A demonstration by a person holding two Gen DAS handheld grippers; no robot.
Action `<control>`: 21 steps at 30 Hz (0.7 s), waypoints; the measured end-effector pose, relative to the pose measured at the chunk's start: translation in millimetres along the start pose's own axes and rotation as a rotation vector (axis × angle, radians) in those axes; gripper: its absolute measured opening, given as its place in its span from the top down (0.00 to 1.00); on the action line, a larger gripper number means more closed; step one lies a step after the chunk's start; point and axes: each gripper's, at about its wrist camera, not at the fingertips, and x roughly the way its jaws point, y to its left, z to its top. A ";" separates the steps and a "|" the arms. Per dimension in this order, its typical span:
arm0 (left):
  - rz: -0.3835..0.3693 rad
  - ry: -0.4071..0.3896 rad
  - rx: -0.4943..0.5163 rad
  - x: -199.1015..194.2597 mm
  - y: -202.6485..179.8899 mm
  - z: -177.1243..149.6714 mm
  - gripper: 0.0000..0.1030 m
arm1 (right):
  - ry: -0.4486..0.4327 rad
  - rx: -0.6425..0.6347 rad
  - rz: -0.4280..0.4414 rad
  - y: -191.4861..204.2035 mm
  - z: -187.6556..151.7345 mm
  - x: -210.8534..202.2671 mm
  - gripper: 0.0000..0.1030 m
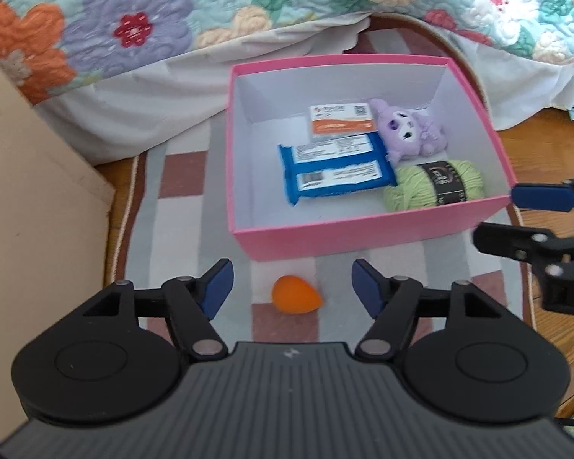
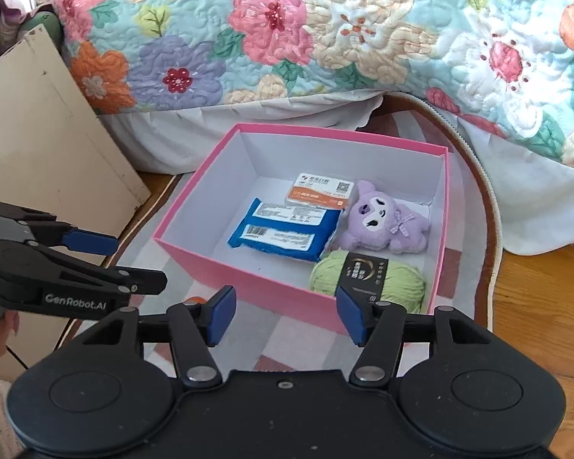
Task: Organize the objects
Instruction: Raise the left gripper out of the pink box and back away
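Orange egg (image 1: 296, 293) lies on the rug between the empty, parted left tongs (image 1: 292, 288).

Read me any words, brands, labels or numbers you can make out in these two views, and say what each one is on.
"GenRobot.AI": white lettering on the side of the left gripper, right wrist view.
Orange and white card box: print and QR code, too small to read.
Blue packet: white labels and barcode, too blurred to read.
Black band on the green yarn: lettering unreadable.

A striped rug (image 1: 195, 191) carries the pink box (image 1: 363, 237) and an orange egg (image 1: 296, 293).
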 end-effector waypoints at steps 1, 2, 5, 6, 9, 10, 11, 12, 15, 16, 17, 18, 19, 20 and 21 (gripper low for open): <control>0.004 0.002 -0.003 -1.0 2.9 -1.2 0.31 | 0.003 -0.003 0.005 2.1 -0.8 -1.9 0.36; 0.006 0.005 -0.006 -2.0 5.7 -2.7 0.30 | 0.004 -0.010 0.008 4.7 -1.6 -4.4 0.36; -0.006 0.013 -0.021 -5.6 14.1 -7.8 0.30 | 0.006 -0.036 0.005 13.1 -4.2 -12.1 0.34; -0.012 0.014 -0.022 -7.2 16.3 -9.7 0.29 | 0.008 -0.044 0.002 16.2 -4.7 -14.3 0.33; -0.011 0.003 -0.013 -12.7 21.7 -15.1 0.29 | 0.019 -0.069 -0.008 23.9 -5.6 -16.9 0.29; -0.009 0.000 -0.012 -14.2 23.4 -16.6 0.27 | 0.026 -0.079 -0.014 26.3 -6.2 -16.9 0.29; -0.012 -0.001 -0.012 -15.8 25.1 -18.0 0.25 | 0.035 -0.085 -0.018 28.1 -6.8 -16.7 0.29; -0.024 -0.002 -0.015 -17.9 27.2 -19.6 0.23 | 0.048 -0.083 -0.020 29.6 -7.2 -16.4 0.28; -0.059 -0.005 -0.009 -23.3 29.8 -26.4 0.20 | 0.064 -0.082 -0.015 32.5 -10.2 -17.2 0.28; -0.059 -0.005 -0.004 -24.3 29.5 -29.0 0.19 | 0.067 -0.088 -0.016 34.0 -11.4 -17.9 0.27; -0.057 -0.002 0.003 -25.1 28.8 -31.6 0.19 | 0.071 -0.093 -0.015 35.6 -12.9 -18.8 0.26; -0.055 -0.003 0.009 -25.9 28.0 -34.2 0.19 | 0.077 -0.096 -0.012 37.3 -13.9 -19.2 0.25; -0.055 -0.005 0.015 -26.4 27.9 -37.0 0.19 | 0.088 -0.098 -0.009 38.2 -15.4 -19.7 0.24; -0.055 -0.002 0.018 -26.7 28.1 -39.9 0.19 | 0.098 -0.099 -0.005 39.4 -17.3 -20.6 0.24; -0.054 0.000 0.016 -27.4 28.3 -42.6 0.19 | 0.103 -0.099 -0.006 40.6 -18.8 -21.4 0.24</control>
